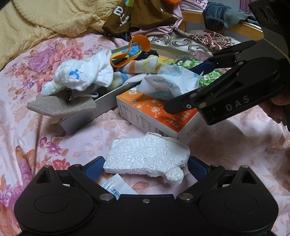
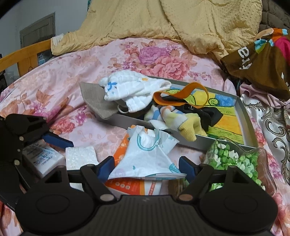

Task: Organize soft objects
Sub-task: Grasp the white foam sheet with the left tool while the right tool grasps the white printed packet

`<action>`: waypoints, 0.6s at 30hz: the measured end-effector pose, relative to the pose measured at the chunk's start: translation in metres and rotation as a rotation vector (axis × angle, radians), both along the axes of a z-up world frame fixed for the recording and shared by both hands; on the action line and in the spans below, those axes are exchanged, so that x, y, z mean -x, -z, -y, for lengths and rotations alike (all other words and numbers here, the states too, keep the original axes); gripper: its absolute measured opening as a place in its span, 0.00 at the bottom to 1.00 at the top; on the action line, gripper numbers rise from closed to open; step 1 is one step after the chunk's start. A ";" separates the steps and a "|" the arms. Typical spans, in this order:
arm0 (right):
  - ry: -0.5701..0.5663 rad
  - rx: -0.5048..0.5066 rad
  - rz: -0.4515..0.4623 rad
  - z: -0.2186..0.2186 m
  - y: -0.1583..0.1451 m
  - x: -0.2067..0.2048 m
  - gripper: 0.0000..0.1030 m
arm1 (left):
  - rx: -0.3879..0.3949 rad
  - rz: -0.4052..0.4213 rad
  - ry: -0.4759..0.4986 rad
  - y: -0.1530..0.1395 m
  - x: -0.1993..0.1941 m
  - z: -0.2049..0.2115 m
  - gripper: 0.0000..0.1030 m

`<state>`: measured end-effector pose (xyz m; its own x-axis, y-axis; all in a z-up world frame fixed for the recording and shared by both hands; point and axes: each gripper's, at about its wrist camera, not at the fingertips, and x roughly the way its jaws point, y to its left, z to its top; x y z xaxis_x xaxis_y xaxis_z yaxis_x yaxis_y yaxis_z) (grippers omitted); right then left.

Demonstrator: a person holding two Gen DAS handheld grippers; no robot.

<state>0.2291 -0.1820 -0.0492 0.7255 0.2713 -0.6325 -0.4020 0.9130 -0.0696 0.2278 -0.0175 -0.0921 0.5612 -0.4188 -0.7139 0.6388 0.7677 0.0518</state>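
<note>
A white foam piece [image 1: 146, 156] sits between the blue pads of my left gripper [image 1: 145, 163], which is shut on it just above the pink floral bedspread [image 1: 54, 145]. My right gripper [image 2: 146, 167] is shut on a white tissue pack [image 2: 145, 156] with teal print, held over an orange box [image 1: 154, 116]. In the left wrist view the right gripper [image 1: 179, 89] comes in from the right around that tissue pack [image 1: 168, 83]. A grey tray [image 2: 246, 116] holds a white cloth [image 2: 130, 87], striped socks [image 2: 172, 118], an orange strap [image 2: 181, 94] and a grey cloth [image 2: 97, 101].
A clear container of green and white bits [image 2: 241, 159] lies right of the tissue pack. A small white packet [image 1: 117, 187] lies under my left gripper. A yellow blanket [image 2: 163, 21], a brown garment [image 2: 257, 59], jeans [image 1: 217, 14] and a wooden bed rail [image 2: 25, 50] ring the bed.
</note>
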 end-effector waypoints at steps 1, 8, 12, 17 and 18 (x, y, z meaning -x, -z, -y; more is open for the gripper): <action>0.001 -0.003 0.005 0.001 -0.002 0.001 0.79 | 0.002 0.002 -0.001 -0.001 0.002 0.000 0.94; 0.003 0.000 0.053 0.005 -0.012 0.007 0.79 | 0.018 0.028 -0.022 -0.012 0.010 0.000 0.94; 0.001 0.000 0.064 0.007 -0.016 0.009 0.79 | 0.030 0.040 -0.038 -0.017 0.012 -0.002 0.94; 0.000 -0.003 0.045 0.008 -0.015 0.009 0.79 | 0.039 0.048 -0.055 -0.020 0.012 -0.004 0.94; 0.001 0.001 0.036 0.008 -0.014 0.009 0.79 | 0.040 0.049 -0.057 -0.021 0.013 -0.004 0.94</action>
<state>0.2205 -0.1903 -0.0355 0.7480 0.2696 -0.6065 -0.3983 0.9133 -0.0852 0.2152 -0.0133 -0.0712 0.6189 -0.4130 -0.6681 0.5914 0.8048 0.0502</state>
